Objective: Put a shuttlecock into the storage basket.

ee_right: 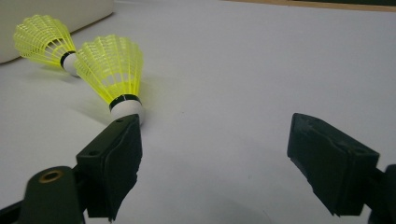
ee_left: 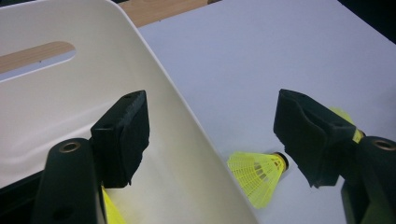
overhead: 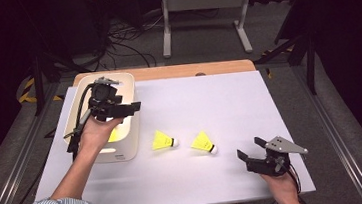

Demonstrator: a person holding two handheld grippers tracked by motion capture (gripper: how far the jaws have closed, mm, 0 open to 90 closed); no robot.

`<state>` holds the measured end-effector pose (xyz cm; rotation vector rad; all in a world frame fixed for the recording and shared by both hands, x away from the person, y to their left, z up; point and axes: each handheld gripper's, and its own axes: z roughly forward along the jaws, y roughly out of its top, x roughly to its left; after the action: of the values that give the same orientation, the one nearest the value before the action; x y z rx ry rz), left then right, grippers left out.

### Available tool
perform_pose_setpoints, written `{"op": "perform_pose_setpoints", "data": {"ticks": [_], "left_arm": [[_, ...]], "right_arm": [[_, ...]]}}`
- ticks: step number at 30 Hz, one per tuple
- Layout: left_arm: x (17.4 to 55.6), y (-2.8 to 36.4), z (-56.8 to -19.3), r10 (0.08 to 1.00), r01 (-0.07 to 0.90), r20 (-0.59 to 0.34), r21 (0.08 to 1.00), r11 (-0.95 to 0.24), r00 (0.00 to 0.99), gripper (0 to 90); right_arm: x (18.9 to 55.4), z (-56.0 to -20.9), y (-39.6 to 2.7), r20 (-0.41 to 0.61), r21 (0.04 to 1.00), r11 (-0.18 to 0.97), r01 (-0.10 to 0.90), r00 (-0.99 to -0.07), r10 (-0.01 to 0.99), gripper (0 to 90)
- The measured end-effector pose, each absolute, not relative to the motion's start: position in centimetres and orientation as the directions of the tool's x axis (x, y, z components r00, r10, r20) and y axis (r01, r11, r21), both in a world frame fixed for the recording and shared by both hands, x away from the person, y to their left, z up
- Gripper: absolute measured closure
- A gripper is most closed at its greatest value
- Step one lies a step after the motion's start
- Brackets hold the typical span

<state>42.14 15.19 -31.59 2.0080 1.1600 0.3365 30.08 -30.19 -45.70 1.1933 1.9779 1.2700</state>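
The left gripper (overhead: 128, 107) hangs with its jaws spread wide and nothing between them. One finger (ee_left: 122, 137) sits inside the white bin (overhead: 132, 131), the other finger (ee_left: 312, 135) outside it over the table, so the bin's right wall runs up between the two. Below the inner finger a yellow shuttlecock (ee_left: 109, 210) lies in the bin, only a sliver of its skirt showing.

The right gripper (overhead: 250, 149) is also wide open and holds nothing, its jaws low over the white table (overhead: 209, 99). Just ahead of its left finger (ee_right: 114, 158) lies the near shuttlecock (overhead: 203, 143), on its side, its white cork toward that fingertip and very close to it; whether they touch I cannot tell. Beyond it, nearer the bin, lies the far shuttlecock (overhead: 164, 141), likewise on its side. Both have yellow mesh skirts, a dark band and a white cork.
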Motion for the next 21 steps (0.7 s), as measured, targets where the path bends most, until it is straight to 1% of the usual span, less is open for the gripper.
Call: {"op": "perform_pose_setpoints", "data": {"ticks": [9, 21], "left_arm": [[42.3, 14.3, -31.5, 0.804, 0.6, -0.137, 0.739, -0.306, 0.578, 29.8], [42.4, 13.4, -31.4, 0.791, 0.589, -0.135, 0.743, -0.318, 0.597, 30.1]], "right_arm": [[30.3, -45.3, -29.0, 0.025, 0.892, 0.218, 0.395, -0.526, 0.85, 18.6], [31.1, -44.0, -27.4, 0.029, 0.885, 0.24, 0.399, -0.561, 0.827, 22.1]]}}
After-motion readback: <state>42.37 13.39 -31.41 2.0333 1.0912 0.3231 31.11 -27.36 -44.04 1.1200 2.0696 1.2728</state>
